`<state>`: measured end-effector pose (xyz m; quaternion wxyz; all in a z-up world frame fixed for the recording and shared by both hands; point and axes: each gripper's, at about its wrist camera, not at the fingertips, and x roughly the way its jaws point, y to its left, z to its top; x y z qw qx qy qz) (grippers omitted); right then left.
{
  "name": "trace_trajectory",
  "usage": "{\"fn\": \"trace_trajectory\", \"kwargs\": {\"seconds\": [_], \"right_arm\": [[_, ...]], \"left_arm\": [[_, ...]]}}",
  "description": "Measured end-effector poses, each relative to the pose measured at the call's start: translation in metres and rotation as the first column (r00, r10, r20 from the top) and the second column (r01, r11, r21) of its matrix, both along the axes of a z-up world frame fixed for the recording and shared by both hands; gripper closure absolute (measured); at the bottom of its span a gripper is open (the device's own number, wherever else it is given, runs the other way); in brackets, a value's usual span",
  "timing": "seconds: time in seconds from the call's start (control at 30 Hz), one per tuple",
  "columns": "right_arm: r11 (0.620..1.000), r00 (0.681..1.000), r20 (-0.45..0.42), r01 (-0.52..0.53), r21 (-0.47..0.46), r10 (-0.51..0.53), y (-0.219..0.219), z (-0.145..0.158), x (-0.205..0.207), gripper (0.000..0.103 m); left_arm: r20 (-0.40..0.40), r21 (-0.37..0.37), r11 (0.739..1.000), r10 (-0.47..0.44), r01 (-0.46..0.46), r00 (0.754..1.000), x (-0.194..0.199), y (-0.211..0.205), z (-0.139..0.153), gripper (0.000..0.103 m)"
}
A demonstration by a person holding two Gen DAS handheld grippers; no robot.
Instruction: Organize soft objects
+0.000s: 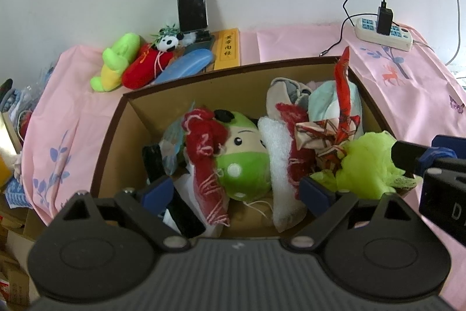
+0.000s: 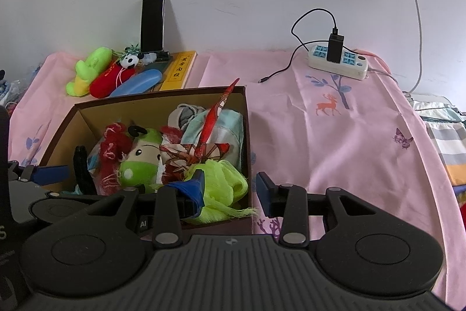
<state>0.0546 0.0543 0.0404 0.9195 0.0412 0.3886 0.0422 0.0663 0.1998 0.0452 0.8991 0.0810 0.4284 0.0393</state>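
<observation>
A brown cardboard box (image 1: 110, 130) (image 2: 246, 118) on the pink cloth holds several soft things. Among them are a green plush doll (image 1: 244, 162) (image 2: 139, 162), a red knitted piece (image 1: 206, 153), a white towel (image 1: 279, 165), a red patterned scarf (image 1: 340, 107) and a yellow-green mesh cloth (image 1: 367, 165) (image 2: 224, 188). My left gripper (image 1: 237, 191) hangs open over the box's near side, gripping nothing. My right gripper (image 2: 230, 190) is open astride the box's near right corner. One finger rests by the mesh cloth; the other is outside over the tablecloth.
At the back left lie a green-yellow plush (image 1: 116, 60), a red plush with a panda (image 1: 148, 66), a blue case (image 1: 186, 66) and a yellow book (image 1: 228, 48). A phone (image 1: 192, 0) leans on the wall. A power strip (image 2: 337, 60) sits at the back right.
</observation>
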Motion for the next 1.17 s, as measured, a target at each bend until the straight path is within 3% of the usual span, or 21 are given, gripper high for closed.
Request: {"fn": "trace_trajectory", "kwargs": {"seconds": [0.83, 1.17], "right_arm": [[1.000, 1.000, 0.013, 0.009, 0.000, -0.009, 0.0000, -0.0034, 0.0036, 0.081], [0.998, 0.998, 0.047, 0.048, 0.031, -0.049, -0.0074, 0.0019, 0.0025, 0.080]], "left_arm": [[0.007, -0.006, 0.999, -0.036, 0.036, 0.999, 0.0053, 0.0008, -0.0017, 0.011], [0.077, -0.028, 0.995, -0.093, 0.096, 0.993, 0.0021, -0.0014, 0.0076, 0.011]]}}
